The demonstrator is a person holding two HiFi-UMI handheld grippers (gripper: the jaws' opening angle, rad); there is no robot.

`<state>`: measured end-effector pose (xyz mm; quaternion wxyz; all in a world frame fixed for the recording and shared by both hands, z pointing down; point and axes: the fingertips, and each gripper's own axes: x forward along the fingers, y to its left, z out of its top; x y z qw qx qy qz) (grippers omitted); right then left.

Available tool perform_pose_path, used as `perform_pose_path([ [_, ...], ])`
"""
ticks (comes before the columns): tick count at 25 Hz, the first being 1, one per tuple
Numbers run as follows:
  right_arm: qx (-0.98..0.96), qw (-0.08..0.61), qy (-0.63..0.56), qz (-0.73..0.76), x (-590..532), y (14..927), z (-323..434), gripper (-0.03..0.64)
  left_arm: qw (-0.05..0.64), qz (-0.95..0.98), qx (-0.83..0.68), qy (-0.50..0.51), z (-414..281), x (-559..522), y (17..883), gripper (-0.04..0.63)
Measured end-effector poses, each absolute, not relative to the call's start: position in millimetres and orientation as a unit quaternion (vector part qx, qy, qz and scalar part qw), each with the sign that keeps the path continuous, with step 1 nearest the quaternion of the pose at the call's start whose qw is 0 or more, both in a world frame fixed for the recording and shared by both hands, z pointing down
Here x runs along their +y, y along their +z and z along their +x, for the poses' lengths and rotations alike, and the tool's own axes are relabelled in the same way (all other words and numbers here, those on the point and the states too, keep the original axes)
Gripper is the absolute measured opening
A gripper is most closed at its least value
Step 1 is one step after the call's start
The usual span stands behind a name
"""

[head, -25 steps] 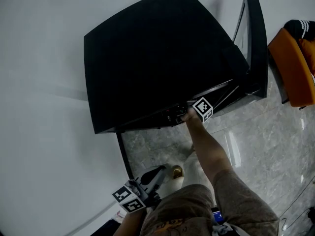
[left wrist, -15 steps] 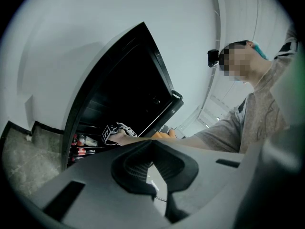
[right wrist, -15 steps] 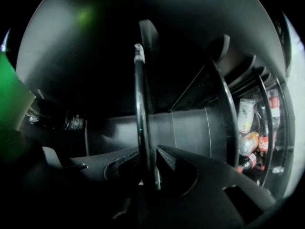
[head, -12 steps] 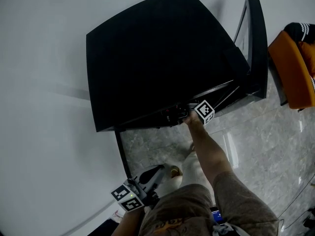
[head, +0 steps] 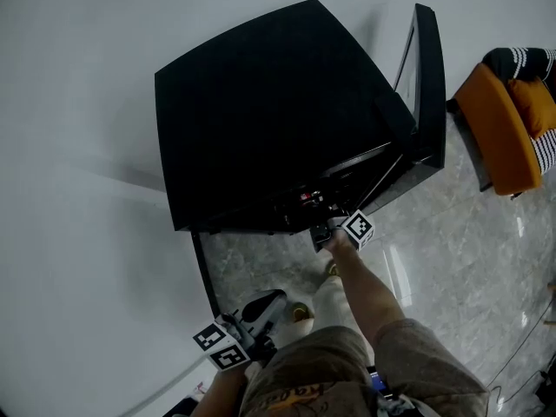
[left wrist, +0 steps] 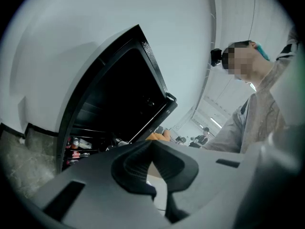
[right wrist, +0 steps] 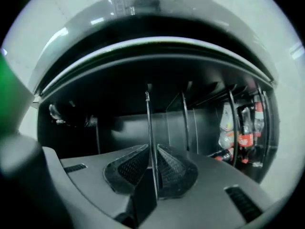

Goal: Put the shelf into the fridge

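The black fridge (head: 269,120) stands against the white wall with its door (head: 427,85) swung open at the right. My right gripper (head: 328,233) is just in front of the fridge's open front. In the right gripper view its jaws (right wrist: 152,163) are shut on the thin edge of the shelf (right wrist: 148,123), which shows edge-on and points into the dark interior. My left gripper (head: 263,309) hangs low by the person's leg, well short of the fridge. Its jaws (left wrist: 152,147) are shut with nothing between them.
Bottles (right wrist: 244,132) stand on the fridge's racks at the right of the interior, and bottles (left wrist: 75,144) also show in the left gripper view. An orange chair (head: 499,129) sits to the right of the door. The floor (head: 452,259) is grey stone tile.
My right gripper has drawn back a little from the fridge's front toward the person, still shut on the shelf. The left gripper has barely moved.
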<state>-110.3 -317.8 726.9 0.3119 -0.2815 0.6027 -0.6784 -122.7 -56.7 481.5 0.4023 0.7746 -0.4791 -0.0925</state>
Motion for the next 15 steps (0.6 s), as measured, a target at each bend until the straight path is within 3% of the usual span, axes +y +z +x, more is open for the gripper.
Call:
perform_pose_path([
  [15, 0.72, 0.134, -0.648, -0.211, -211, 664, -84, 0.026, 0.376, 0.807, -0.449, -0.079, -121, -62, 457, 0.003],
])
